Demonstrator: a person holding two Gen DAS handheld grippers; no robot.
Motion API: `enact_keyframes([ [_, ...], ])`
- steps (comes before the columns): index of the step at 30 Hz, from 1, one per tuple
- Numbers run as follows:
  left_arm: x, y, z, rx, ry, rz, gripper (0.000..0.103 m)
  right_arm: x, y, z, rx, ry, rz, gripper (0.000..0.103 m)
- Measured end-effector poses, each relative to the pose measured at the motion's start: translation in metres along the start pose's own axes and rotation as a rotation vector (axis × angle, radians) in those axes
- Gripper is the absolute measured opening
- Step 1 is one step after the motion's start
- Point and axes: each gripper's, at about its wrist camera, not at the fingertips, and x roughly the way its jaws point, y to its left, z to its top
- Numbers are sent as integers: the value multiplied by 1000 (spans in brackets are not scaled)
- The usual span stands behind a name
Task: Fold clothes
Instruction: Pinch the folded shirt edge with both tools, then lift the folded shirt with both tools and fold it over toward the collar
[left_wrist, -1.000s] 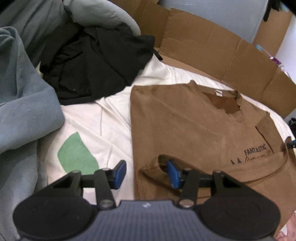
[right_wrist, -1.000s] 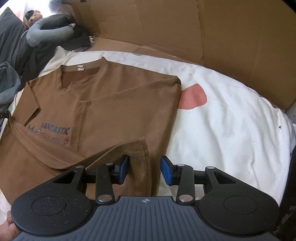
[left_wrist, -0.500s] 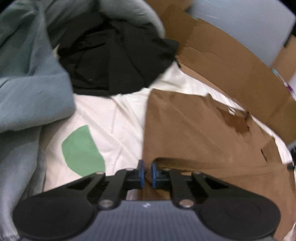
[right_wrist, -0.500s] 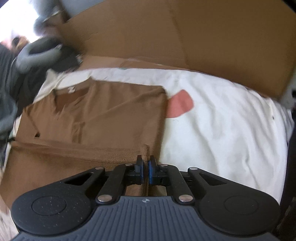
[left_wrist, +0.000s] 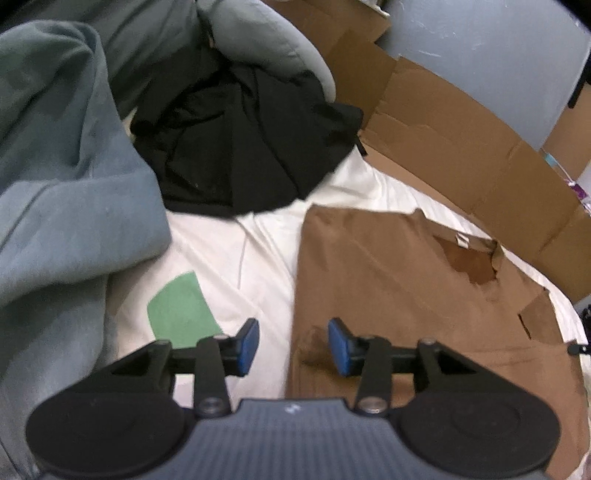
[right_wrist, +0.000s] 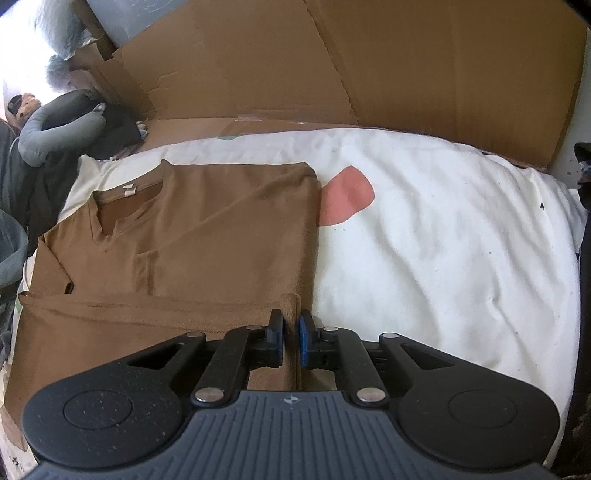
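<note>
Pinching the near right corner of the brown T-shirt in the right gripper, blue pads drawn together on a small upright tuck of the hem, cloth showing between them. Standing apart at the other end, the left gripper, pads wide and holding nothing, straddling the shirt's left edge: right pad over brown cloth, left pad over the white bed sheet just beside it. Lying flat ahead of both grippers, the shirt, collar and neck label at the far end, sleeves already turned inward, a raised band of hem running left to right across the near part. Running from left gripper to right gripper, that hem line as the long axis for the next fold, with the collar straight beyond it. Sitting nearer the gripped corner, the right gripper; needing, by the look of it, only a short close on the left corner before lifting both ends together toward the collar. Risking a skewed fold if one corner is carried alone. Lying well off to the far left, a black garment and a blue-grey garment; standing along the far side, cardboard; showing on the sheet, a green patch and a pink patch.
</note>
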Motion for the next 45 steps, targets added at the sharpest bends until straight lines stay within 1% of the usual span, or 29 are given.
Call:
enact_keyframes([
  [4,3,-5,-9,57,20,-3,45,2,2,-5,11,-6,-3,9],
  [5,5,-7,-11,75,26,7,46,3,2,-6,11,-7,0,9],
  [7,11,-9,-12,106,36,22,46,3,4,-9,6,-11,9,12],
  [8,14,-9,-12,114,40,18,46,3,5,-10,4,-13,9,15],
  [11,21,-9,-10,130,40,10,45,2,7,-12,-5,-21,2,16],
  [16,27,-10,-7,116,32,6,43,3,6,-14,-6,-25,-13,16],
  [18,29,-11,-9,99,36,-5,37,4,4,-14,7,-29,-19,16],
  [19,30,-13,-10,105,36,-9,36,4,3,-15,13,-30,-20,16],
  [21,31,-18,-11,122,34,-13,29,3,1,-16,21,-33,-20,16],
  [22,31,-20,-12,133,32,-8,28,3,1,-16,24,-35,-19,16],
  [23,31,-21,-12,136,30,-4,23,3,1,-16,29,-36,-17,16],
  [26,28,-23,-12,138,19,6,13,1,0,-17,41,-42,-18,13],
  [28,25,-26,-13,157,10,17,12,-1,1,-16,40,-50,-22,5],
  [31,19,-28,-13,163,-4,28,11,-5,3,-15,35,-57,-11,3],
  [38,-7,-38,-11,156,-65,38,10,-26,9,-13,24,-107,3,2],
  [45,-27,-43,-9,126,-136,76,9,-46,14,-9,22,-170,-3,2],
])
